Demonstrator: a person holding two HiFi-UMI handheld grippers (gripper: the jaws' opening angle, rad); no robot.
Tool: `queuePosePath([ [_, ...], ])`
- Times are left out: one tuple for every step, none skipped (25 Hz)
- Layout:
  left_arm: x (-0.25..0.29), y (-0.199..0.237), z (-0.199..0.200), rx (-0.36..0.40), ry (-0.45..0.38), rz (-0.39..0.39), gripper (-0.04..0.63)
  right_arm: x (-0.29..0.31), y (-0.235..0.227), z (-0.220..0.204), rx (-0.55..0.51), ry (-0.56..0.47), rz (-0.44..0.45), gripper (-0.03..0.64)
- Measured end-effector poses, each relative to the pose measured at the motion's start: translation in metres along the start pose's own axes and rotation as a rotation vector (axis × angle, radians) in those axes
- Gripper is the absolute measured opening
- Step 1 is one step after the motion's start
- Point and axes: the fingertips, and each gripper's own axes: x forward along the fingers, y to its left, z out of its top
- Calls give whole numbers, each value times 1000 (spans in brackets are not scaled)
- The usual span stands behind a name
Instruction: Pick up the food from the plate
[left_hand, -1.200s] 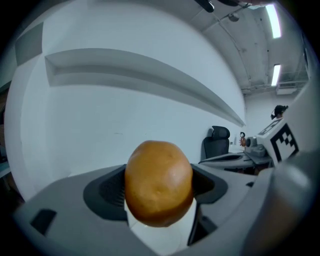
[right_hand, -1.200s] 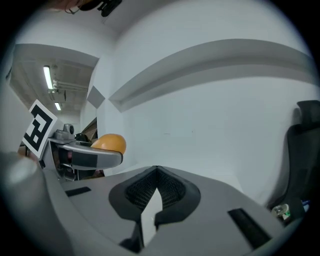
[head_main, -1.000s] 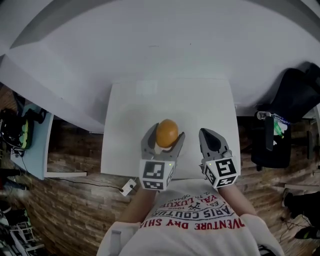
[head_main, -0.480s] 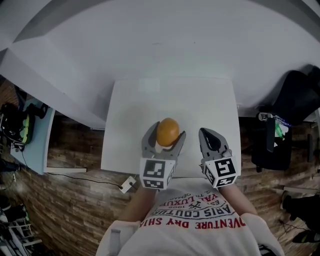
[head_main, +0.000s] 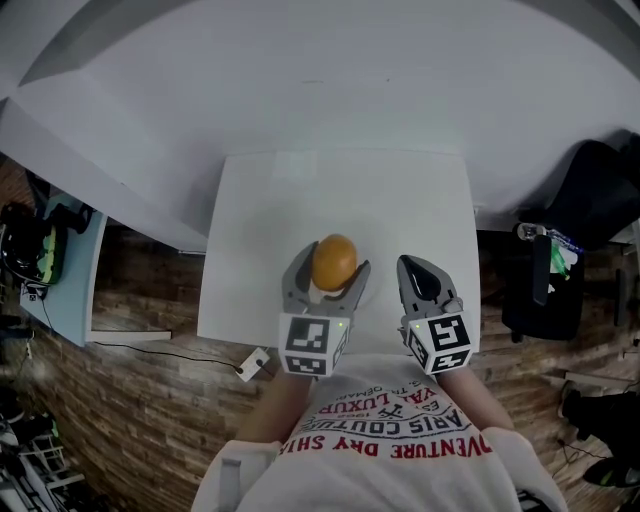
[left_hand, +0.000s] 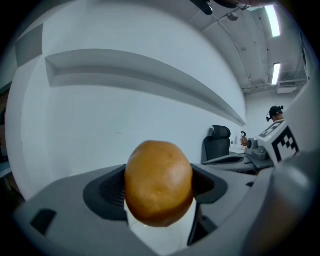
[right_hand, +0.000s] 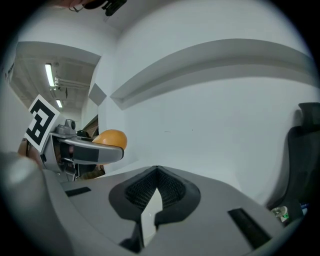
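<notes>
A round orange-brown piece of food (head_main: 334, 261) sits between the jaws of my left gripper (head_main: 332, 266), held above the near part of the white table (head_main: 300, 200). In the left gripper view the food (left_hand: 158, 181) fills the gap, and the left gripper (left_hand: 158, 186) is shut on it. A faint white round shape lies under it; I cannot tell if it is the plate. My right gripper (head_main: 414, 266) hovers just right of the left one, shut and empty (right_hand: 156, 172). From the right gripper view the food (right_hand: 111, 138) shows at the left.
The table is small and stands against a white wall. A black office chair (head_main: 580, 230) is at the right, a light-blue desk (head_main: 70, 290) at the left. A small white box with a cable (head_main: 250, 365) lies on the wooden floor.
</notes>
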Motion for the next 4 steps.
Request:
queuePosePath([
  [2, 0, 0, 2, 3, 1, 365, 1, -1, 0, 2, 3, 0, 11],
  [4, 0, 0, 6, 6, 1, 365, 3, -3, -1, 4, 6, 1, 11],
  [6, -1, 0, 11, 9, 1, 365, 5, -5, -1, 6, 9, 2, 11],
  [8, -1, 0, 16, 12, 1, 365, 6, -6, -1, 8, 12, 3, 11],
])
